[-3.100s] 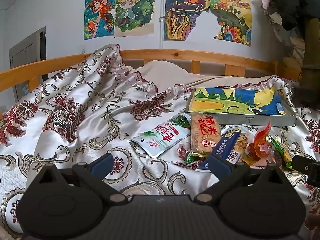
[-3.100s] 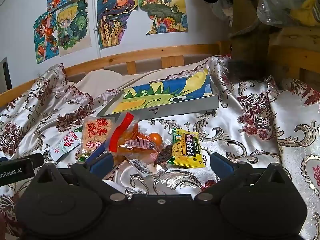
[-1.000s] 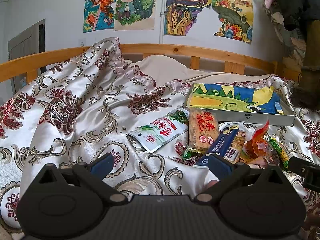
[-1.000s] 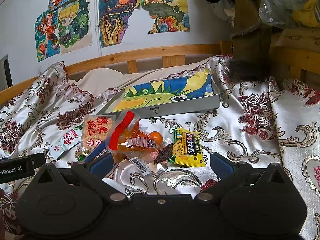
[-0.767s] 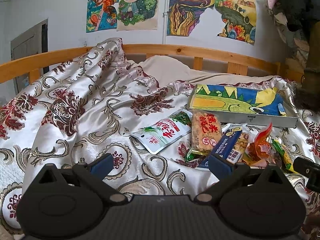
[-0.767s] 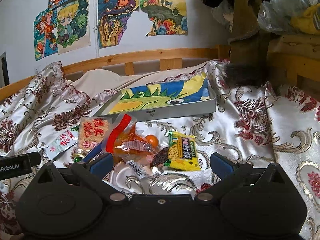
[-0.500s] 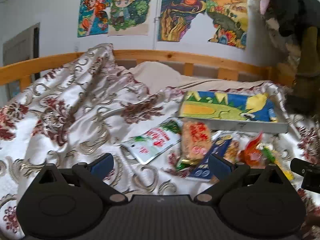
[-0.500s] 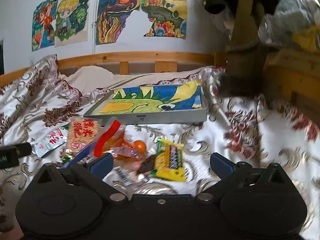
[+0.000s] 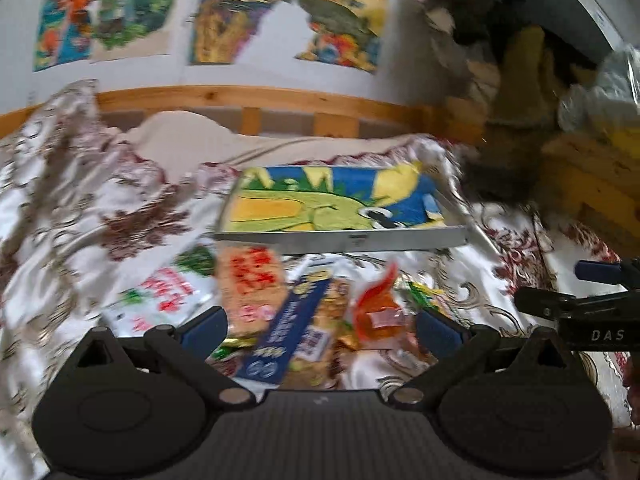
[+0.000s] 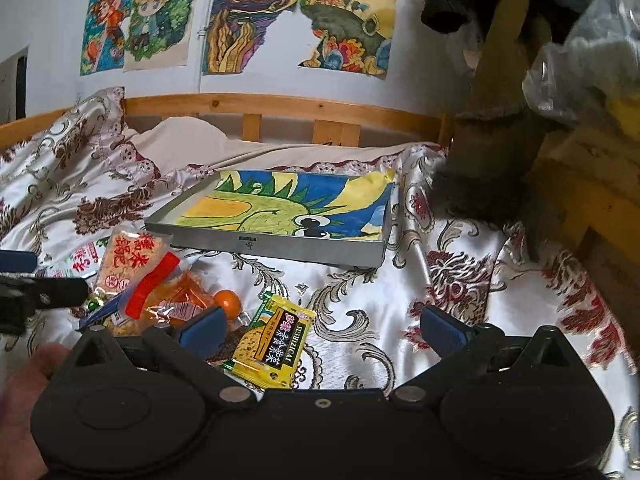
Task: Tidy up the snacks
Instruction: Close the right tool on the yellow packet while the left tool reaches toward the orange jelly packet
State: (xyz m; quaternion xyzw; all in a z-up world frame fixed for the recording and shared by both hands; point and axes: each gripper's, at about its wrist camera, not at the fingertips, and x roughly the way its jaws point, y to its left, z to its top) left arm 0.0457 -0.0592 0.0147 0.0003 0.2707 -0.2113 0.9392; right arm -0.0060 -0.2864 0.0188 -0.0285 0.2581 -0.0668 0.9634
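A pile of snack packets lies on the patterned bedspread in front of a grey tray (image 10: 276,246) lined with a dinosaur drawing. In the right wrist view a yellow seaweed packet (image 10: 274,342) lies between the open fingers of my right gripper (image 10: 320,326), with an orange-red bag (image 10: 168,298) and a rice-cracker packet (image 10: 128,258) further left. The left wrist view is blurred: my left gripper (image 9: 320,326) is open over a dark blue packet (image 9: 290,330), the orange-red bag (image 9: 378,310) and the rice-cracker packet (image 9: 252,280). A white-green packet (image 9: 160,300) lies left of them. Neither gripper holds anything.
The tray (image 9: 344,240) sits beyond the snacks near the wooden bed rail (image 10: 280,110). Drawings hang on the wall behind. Wooden furniture with bags and dark cloth (image 10: 560,120) crowds the right side. A hand (image 10: 24,392) shows at the lower left of the right wrist view.
Both grippers have swung to the right and moved closer to the snack pile. The left view now blurs from motion. Both stay open and the snacks have not moved.
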